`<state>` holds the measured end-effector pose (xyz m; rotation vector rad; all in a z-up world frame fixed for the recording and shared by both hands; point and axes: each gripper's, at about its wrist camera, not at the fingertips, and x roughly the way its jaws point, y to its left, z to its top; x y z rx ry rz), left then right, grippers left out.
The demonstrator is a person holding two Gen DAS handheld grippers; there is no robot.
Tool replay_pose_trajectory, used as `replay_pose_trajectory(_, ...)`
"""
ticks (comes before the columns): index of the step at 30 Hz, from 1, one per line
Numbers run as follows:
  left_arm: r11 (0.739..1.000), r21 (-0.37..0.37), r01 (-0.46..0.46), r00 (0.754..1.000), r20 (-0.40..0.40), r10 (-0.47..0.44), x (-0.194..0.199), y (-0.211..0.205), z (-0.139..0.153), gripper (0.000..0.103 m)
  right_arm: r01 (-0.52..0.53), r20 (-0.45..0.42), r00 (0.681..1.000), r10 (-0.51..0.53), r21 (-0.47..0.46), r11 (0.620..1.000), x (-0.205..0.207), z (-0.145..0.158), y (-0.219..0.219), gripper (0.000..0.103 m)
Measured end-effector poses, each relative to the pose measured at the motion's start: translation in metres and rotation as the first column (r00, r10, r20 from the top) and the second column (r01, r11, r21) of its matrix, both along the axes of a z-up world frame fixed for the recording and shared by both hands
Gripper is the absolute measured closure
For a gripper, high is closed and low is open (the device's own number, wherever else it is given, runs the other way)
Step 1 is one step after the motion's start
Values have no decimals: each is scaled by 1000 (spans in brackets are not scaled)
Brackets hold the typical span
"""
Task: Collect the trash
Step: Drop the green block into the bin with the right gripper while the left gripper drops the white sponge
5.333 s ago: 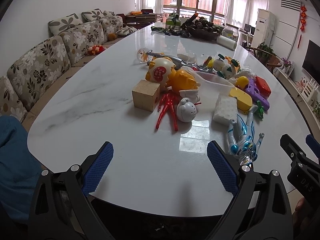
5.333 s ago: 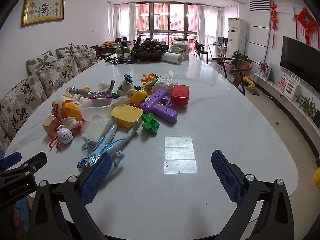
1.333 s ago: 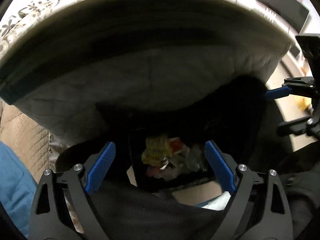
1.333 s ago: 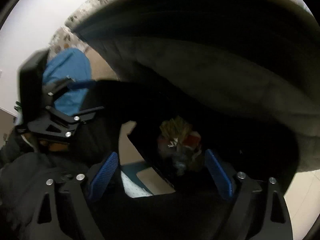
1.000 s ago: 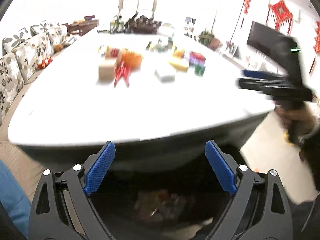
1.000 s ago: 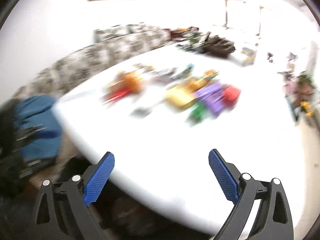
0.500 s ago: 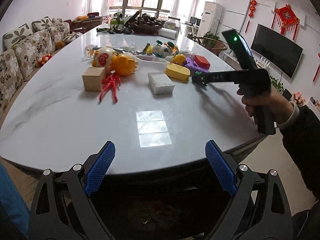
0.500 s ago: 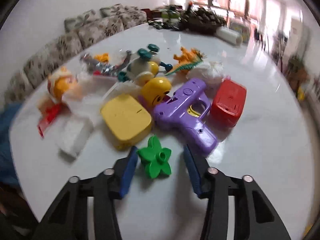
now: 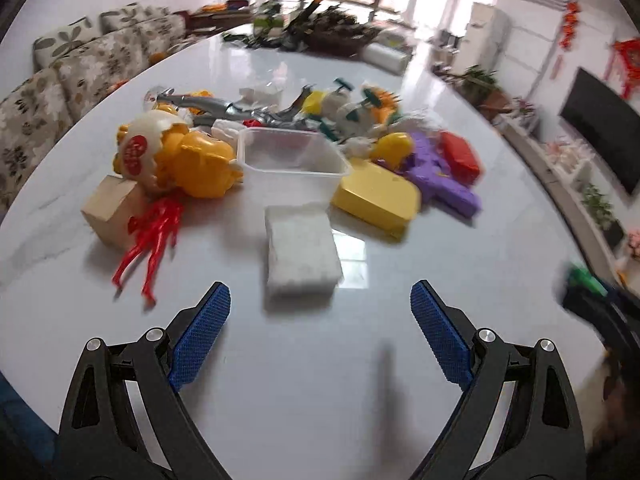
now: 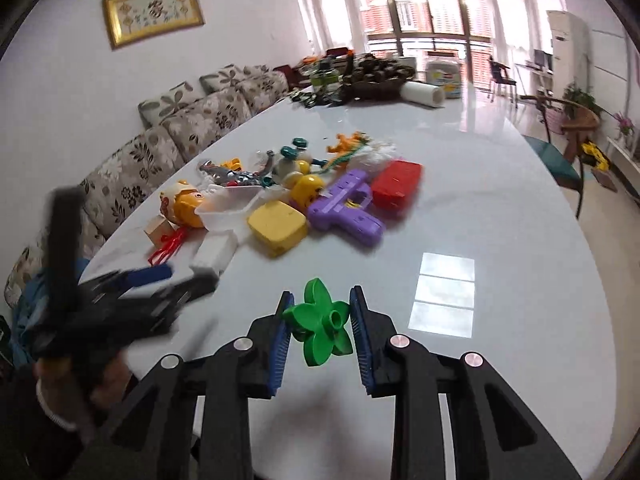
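Right gripper [image 10: 320,330]: blue pads clamped on the green plastic flower-shaped block [image 10: 320,324], lifted off the white marble table [image 10: 500,220], presumably for binning.
Left gripper [image 9: 320,336]: jaws wide, empty, facing the white foam block [image 9: 300,248].
Clearance: bare tabletop nearby; toy pile beyond.

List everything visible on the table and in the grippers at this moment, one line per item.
green flower piece: 1, green, clamped in the right hand-held gripper
white foam block: 1, white, nearest the left hand-held gripper
clear tub: 1, transparent, behind the foam
yellow box: 1, yellow, right of the tub
purple toy gun: 1, purple, beside the red box
red box: 1, red
wooden cube: 1, tan, left
red figure: 1, red, against the cube
table: 1, white
left hand-held gripper: open, empty
right hand-held gripper: shut
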<state>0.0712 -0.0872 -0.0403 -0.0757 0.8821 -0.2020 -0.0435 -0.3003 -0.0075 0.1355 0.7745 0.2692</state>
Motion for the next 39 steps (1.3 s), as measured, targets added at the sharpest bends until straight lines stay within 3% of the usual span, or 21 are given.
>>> replay_pose_trajectory(3, 995, 83, -48, 999, -20, 49, 18, -8, -6, 20, 24, -12, 1000, -24, 19, 1000, -11, -7, -9, 74)
replay_pose_trajectory(4, 992, 118, -45, 999, -16, 47, 20, -10, -6, 30, 23, -20, 1000, -23, 24, 999, -15, -11, -10, 74)
replay_pose_trajectory(6, 989, 144, -21, 1000, 5, 21, 20, -11, -5, 70, 25, -29, 999, -24, 34, 999, -19, -16, -8, 74)
replay_pose_trajectory(9, 996, 85, 0, 1000, 3, 0, 14, 0, -3, 69, 9, -30, 1000, -8, 58, 998, -25, -21, -1, 74)
replay_pose_trajectory(12, 996, 93, 19, 993, 118, -30, -17, 10, 15, 69, -28, -19, 999, 30, 79, 996, -32, -20, 10, 74)
replay_pose_trajectory(15, 985, 116, 124, 958, 246, -149, -75, 24, 42, 69, -101, 12, 995, 100, 90, 991, -43, -10, 28, 74)
replay_pose_trajectory(18, 972, 118, 203, 941, 252, -227, -117, 39, 47, 68, -212, 27, 977, 211, 104, 972, -61, -4, 49, 74)
replay_pose_trajectory(21, 951, 140, 274, 937, 186, -297, -156, 59, 25, 68, -342, -32, 938, 346, 97, 935, -85, -18, 77, 74)
replay_pose_trajectory(24, 929, 175, 327, 938, 57, -341, -180, 72, -23, 67, -428, -151, 887, 437, 85, 900, -100, -55, 102, 74)
replay_pose_trajectory(28, 921, 148, 361, 924, -185, -333, -181, 87, -101, 61, -444, -343, 822, 454, 112, 889, -97, -122, 124, 73)
replay_pose_trajectory(29, 922, 136, 364, 916, -234, -327, -178, 89, -118, 48, -443, -375, 812, 447, 101, 891, -95, -134, 128, 62)
replay_pose_trajectory(30, 925, 121, 359, 909, -268, -318, -175, 92, -132, 36, -445, -414, 798, 438, 85, 892, -92, -147, 132, 37)
replay_pose_trajectory(31, 934, 109, 341, 908, -296, -297, -172, 96, -145, 25, -446, -445, 789, 424, 61, 893, -91, -160, 136, 34)
replay_pose_trajectory(32, 940, 91, 330, 904, -318, -286, -169, 100, -155, 24, -449, -459, 784, 418, 46, 892, -90, -168, 138, 36)
replay_pose_trajectory(34, 949, 62, 309, 897, -350, -270, -164, 106, -168, 24, -455, -471, 779, 414, 30, 890, -91, -172, 141, 37)
replay_pose_trajectory(36, 954, 49, 296, 897, -357, -260, -161, 111, -169, 24, -456, -436, 794, 423, 33, 890, -93, -158, 141, 39)
replay_pose_trajectory(39, 951, 50, 305, 912, -302, -276, -167, 112, -151, 24, -472, -290, 832, 472, 77, 878, -97, -102, 139, 39)
